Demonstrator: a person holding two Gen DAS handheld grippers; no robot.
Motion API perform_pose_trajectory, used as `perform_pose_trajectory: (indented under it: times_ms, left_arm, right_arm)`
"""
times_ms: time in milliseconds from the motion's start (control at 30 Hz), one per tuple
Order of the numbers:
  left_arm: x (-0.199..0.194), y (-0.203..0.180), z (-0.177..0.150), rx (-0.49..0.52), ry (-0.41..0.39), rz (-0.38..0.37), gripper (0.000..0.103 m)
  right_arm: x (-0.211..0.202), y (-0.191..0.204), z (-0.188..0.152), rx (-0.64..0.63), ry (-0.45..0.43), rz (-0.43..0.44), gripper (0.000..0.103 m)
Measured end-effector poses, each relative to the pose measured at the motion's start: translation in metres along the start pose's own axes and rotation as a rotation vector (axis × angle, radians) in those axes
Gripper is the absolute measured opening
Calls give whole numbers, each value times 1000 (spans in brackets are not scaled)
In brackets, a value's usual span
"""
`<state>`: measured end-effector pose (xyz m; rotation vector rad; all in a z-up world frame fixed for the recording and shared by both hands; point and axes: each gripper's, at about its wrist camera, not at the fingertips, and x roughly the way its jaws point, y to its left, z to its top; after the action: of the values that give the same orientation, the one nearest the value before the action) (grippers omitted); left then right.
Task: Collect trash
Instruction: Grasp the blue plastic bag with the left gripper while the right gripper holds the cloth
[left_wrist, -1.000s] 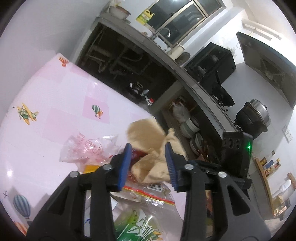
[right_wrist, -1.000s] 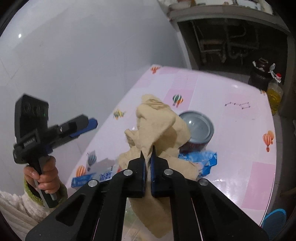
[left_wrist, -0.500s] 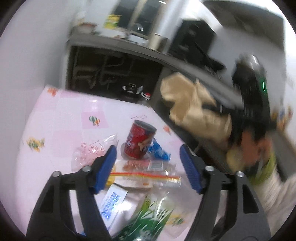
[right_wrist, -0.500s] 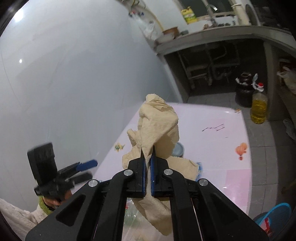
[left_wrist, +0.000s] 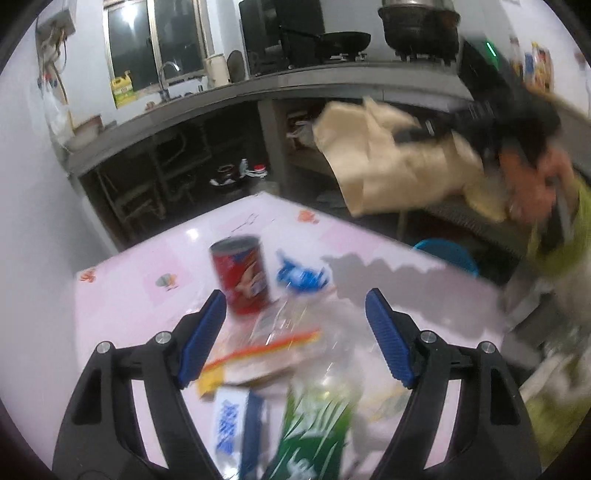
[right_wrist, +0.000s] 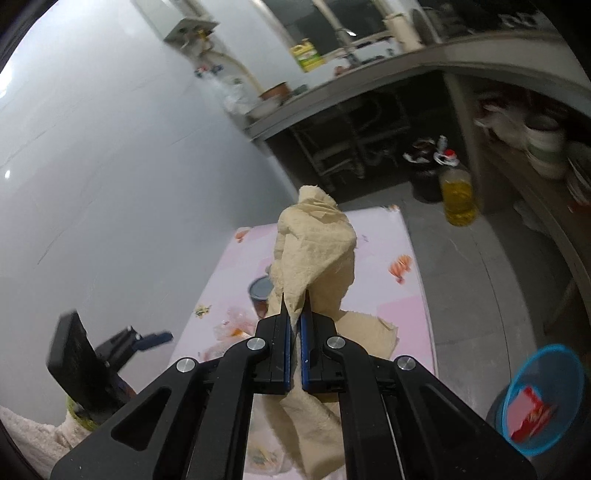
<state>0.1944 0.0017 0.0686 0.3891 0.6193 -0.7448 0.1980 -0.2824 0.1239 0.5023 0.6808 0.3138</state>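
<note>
Left gripper (left_wrist: 295, 325) opening, nothing between the pads, above wrappers (left_wrist: 280, 347) and red can (left_wrist: 242, 275) on the pink worktop (left_wrist: 129, 295). Right gripper (right_wrist: 294, 306) clamped on crumpled paper (right_wrist: 317, 240): light, limp, probably easily torn; best pinched at its bunched middle, toward the blue bin (right_wrist: 543, 402).

Both wrist views angled down, sharing pink table (left_wrist: 129, 295), left seemingly nearer

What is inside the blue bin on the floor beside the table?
The right wrist view shows the blue bin holding a red and pink wrapper. Whatever lies deeper is hidden by that wrapper and the bin's wall.
</note>
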Motion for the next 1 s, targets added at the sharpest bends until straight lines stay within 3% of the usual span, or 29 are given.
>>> perform_pose_trajectory:
  times_ms: [133, 200, 400, 500, 600, 867, 1000]
  left_arm:
    - [32, -8, 39, 38, 102, -77, 74]
    - [65, -12, 58, 63, 217, -115, 74]
    - [148, -25, 75, 119, 478, -80, 71]
    - [178, -32, 72, 172, 565, -9, 68]
    - [202, -38, 66, 187, 648, 12, 67]
    - [238, -40, 54, 201, 778, 70, 67]
    - [248, -38, 53, 188, 826, 87, 55]
  right_arm:
    - [-6, -17, -14, 54, 5, -5, 4]
    - [-11, -24, -19, 75, -6, -2, 4]
    - [-28, -39, -31, 109, -43, 25, 4]
    - [-31, -44, -33, 110, -45, 31, 4]
    - [-36, -50, -36, 116, -52, 49, 4]
    - [-45, -65, -44, 139, -57, 96, 4]
    - [-45, -71, -49, 153, -54, 113, 4]
